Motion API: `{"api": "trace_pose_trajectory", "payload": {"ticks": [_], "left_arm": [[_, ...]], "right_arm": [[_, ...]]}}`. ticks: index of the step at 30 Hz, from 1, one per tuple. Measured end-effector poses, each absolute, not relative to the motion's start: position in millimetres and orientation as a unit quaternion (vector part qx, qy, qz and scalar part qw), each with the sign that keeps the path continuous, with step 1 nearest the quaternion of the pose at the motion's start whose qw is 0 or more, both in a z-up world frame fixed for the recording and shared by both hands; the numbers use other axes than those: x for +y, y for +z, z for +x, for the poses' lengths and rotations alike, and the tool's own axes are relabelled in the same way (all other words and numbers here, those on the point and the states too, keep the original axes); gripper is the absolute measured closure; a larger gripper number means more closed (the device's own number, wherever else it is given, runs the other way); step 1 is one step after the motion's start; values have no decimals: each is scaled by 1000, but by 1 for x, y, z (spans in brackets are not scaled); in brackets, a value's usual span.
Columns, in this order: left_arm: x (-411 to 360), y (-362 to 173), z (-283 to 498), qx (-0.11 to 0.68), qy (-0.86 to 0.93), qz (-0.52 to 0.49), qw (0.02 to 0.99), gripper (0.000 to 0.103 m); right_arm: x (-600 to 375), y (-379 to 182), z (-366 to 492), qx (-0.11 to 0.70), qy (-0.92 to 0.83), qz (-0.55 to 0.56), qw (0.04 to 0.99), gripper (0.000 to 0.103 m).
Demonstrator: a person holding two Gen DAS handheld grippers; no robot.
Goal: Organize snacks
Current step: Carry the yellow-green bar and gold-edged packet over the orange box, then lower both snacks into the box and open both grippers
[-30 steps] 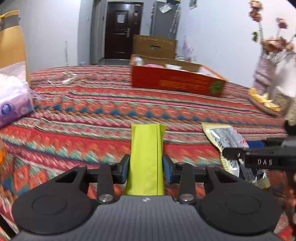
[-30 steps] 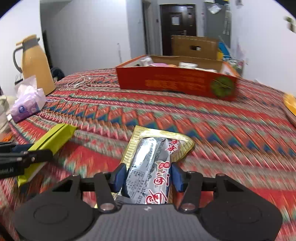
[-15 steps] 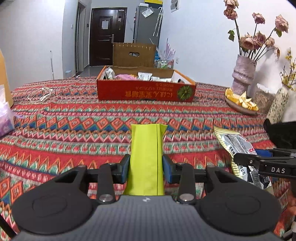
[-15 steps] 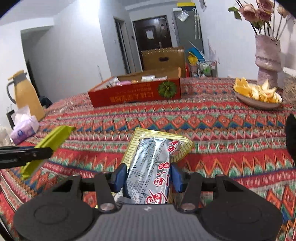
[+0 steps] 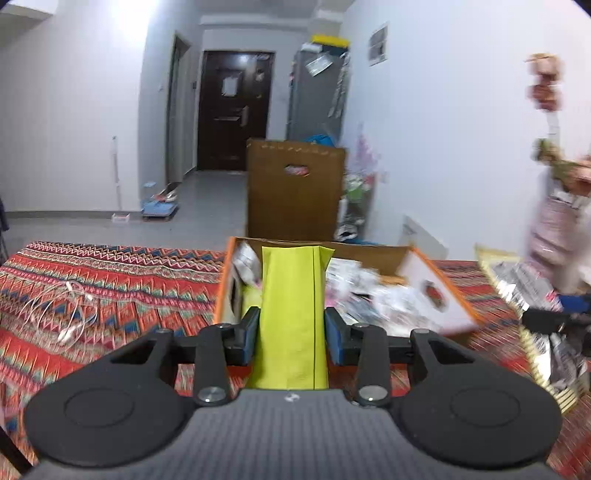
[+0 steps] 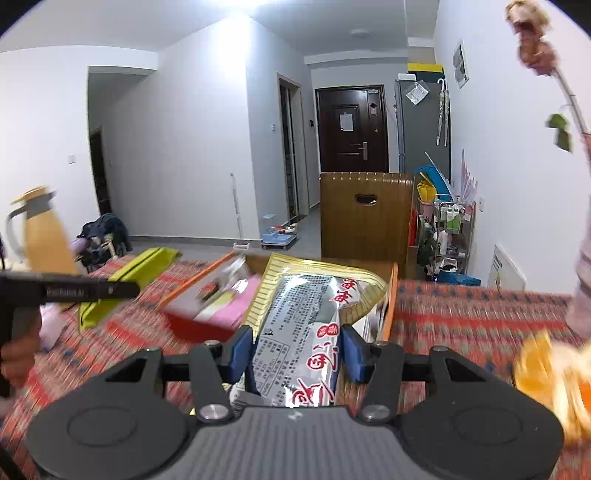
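Snacks are riding in both grippers: left gripper jaws gripping a green packet, right gripper jaws gripping a silver packet. Both packets are pointing lengthwise at the snack box just ahead.

This is a lived-in home. A dark front door stands straight ahead of the claws, with a grey fridge just to its right. Pet bowls sit on the tiled floor, a patterned tablecloth covers the table below, and dried flowers rise at the far right.
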State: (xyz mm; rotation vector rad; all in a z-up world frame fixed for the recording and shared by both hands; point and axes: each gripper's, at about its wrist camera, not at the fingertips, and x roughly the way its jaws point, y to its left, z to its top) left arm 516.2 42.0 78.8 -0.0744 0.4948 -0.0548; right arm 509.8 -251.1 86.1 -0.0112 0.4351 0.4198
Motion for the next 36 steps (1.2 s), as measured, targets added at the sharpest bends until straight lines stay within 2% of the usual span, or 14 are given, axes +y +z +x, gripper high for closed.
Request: {"api": "trace_pose_trajectory", "payload": {"ticks": [4, 8, 9, 10, 12, 15, 17, 19, 22, 27, 32, 34, 36], "left_arm": [[53, 59, 598, 281, -14, -52, 958, 66], [50, 32, 646, 307, -9, -27, 951, 66], [48, 23, 654, 319, -6, -21, 948, 66], [46, 17, 661, 328, -1, -18, 944, 65], [45, 5, 668, 340, 5, -10, 940, 64], [44, -2, 662, 320, 0, 10, 947, 57], [42, -1, 660, 322, -7, 6, 947, 46], [42, 2, 659, 329, -18, -12, 944, 36], [44, 14, 655, 322, -18, -13, 947, 36], [48, 51, 636, 305, -12, -19, 952, 36], [47, 86, 594, 286, -21, -5, 958, 34], [46, 100, 573, 276, -22, -6, 961, 30], [47, 113, 549, 268, -31, -11, 963, 28]], "right_arm": [[-229, 76, 606, 252, 190, -18, 949, 52], [-204, 39, 677, 304, 159, -60, 937, 53], [-198, 29, 689, 313, 147, -79, 935, 56], [-193, 20, 693, 318, 134, -96, 934, 69], [-187, 9, 699, 321, 120, -117, 932, 68], [-188, 2, 698, 311, 122, -107, 937, 66], [-190, -3, 699, 307, 125, -103, 938, 66], [-197, -1, 702, 312, 128, -84, 938, 65], [-203, 8, 703, 321, 127, -73, 936, 57], [-209, 37, 679, 310, 133, -71, 939, 55], [-216, 77, 633, 287, 142, -70, 945, 45], [-219, 92, 608, 277, 147, -71, 947, 34], [-221, 105, 580, 266, 149, -76, 949, 29]]}}
